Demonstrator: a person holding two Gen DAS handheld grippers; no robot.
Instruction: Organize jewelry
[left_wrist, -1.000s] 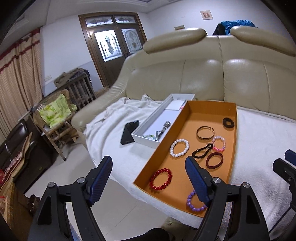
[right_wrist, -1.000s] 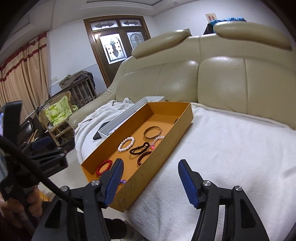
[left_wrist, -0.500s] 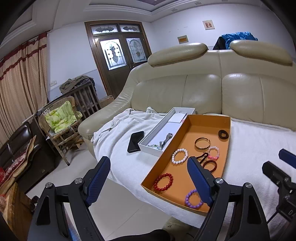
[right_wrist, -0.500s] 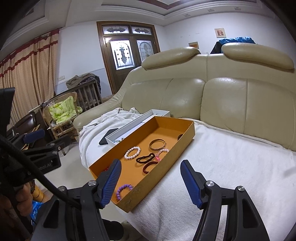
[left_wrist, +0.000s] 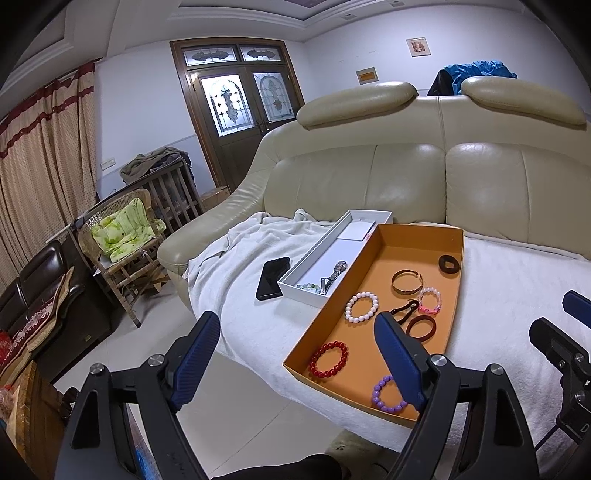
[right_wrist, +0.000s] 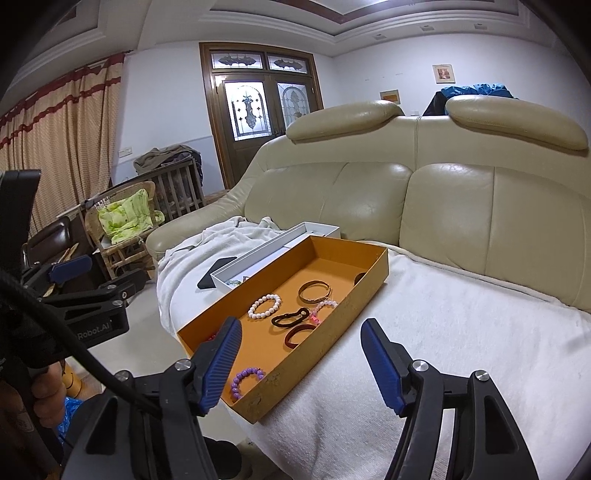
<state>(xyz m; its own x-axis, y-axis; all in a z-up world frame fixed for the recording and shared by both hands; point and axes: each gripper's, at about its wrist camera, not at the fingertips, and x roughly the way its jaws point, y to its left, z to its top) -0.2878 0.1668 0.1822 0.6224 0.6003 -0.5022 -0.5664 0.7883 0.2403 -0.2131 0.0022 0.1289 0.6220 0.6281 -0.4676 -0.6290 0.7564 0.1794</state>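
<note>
Both the left gripper (left_wrist: 297, 356) and right gripper (right_wrist: 301, 360) are held spread and empty near the tray's (left_wrist: 452, 295) front edge.

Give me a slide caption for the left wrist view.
Open left gripper above an orange tray of bracelets.

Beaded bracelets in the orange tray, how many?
4: white mid-tray, pink by the right wall, red and purple at the near end; none seems hidden.

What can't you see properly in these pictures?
- Red bead bracelet: right wrist view, mostly hidden behind the orange tray wall and a finger.
- Purple bead bracelet: left wrist view, partly covered by a finger.
- Items in the white box: too small to identify.
</note>
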